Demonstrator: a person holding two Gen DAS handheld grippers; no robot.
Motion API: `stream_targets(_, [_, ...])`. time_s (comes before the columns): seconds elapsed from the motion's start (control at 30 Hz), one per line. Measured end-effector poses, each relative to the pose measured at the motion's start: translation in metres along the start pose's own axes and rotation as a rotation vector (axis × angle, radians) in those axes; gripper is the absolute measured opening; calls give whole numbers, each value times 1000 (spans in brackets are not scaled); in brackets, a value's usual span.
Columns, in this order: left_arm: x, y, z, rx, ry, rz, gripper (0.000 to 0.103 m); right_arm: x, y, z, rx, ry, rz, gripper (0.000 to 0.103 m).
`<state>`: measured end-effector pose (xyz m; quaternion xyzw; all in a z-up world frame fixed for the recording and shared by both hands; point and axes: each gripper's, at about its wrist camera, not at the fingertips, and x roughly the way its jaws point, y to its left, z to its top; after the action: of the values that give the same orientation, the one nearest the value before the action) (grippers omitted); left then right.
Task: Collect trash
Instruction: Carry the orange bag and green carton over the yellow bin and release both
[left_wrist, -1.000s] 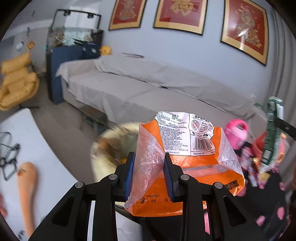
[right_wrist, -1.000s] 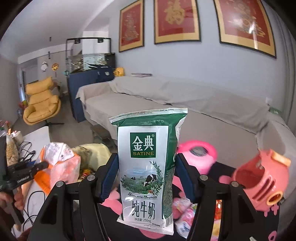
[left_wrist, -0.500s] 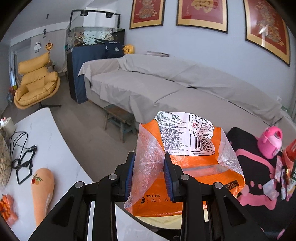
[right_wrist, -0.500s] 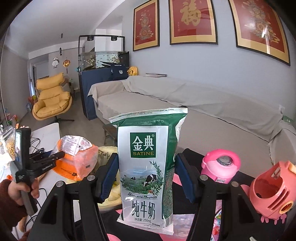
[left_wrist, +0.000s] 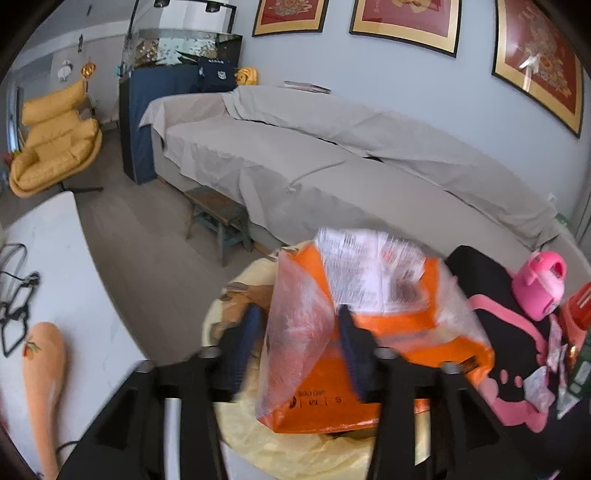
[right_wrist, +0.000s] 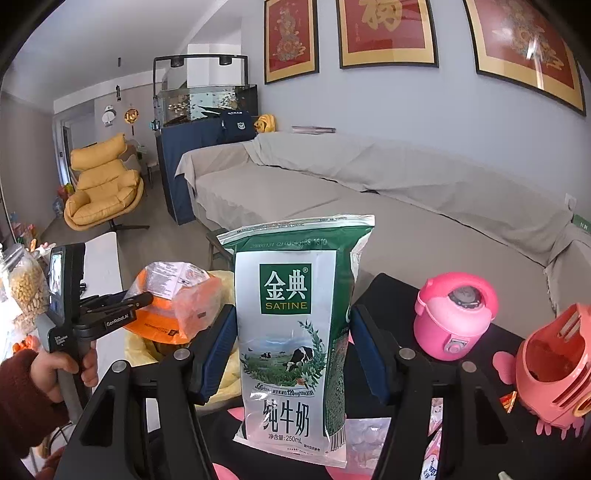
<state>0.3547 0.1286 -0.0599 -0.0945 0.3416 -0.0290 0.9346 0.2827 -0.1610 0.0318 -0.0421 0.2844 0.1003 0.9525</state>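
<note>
An orange snack bag with a clear plastic flap sits between the fingers of my left gripper, right over a yellow trash bag. The left jaws stand wider than the flap now and the view is blurred. The same bag and yellow trash bag show in the right wrist view, with the left gripper's fingers still at the bag's edge. My right gripper is shut on a green and white Satine milk pouch, held upright above the black mat.
A pink toy cooker and a coral toy basket stand on the black mat with several loose wrappers. A white table at left carries cables and an orange plush. A grey covered sofa lies behind.
The left gripper has dropped over the yellow trash bag and its jaws have spread apart around the orange bag. The right gripper still holds the milk pouch and has shifted slightly.
</note>
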Motion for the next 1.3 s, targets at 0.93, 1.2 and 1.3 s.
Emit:
stream_targets(0.93, [-64, 86, -15, -128, -65, 59, 80, 200, 120, 20, 74, 118, 153, 58])
stream_targets(1.2, [-47, 95, -23, -174, -35, 40, 80, 255, 132, -27, 19, 440, 150, 58])
stream_targets(1.3, [-47, 95, -23, -168, -36, 39, 80, 256, 138, -29, -4, 476, 170, 59])
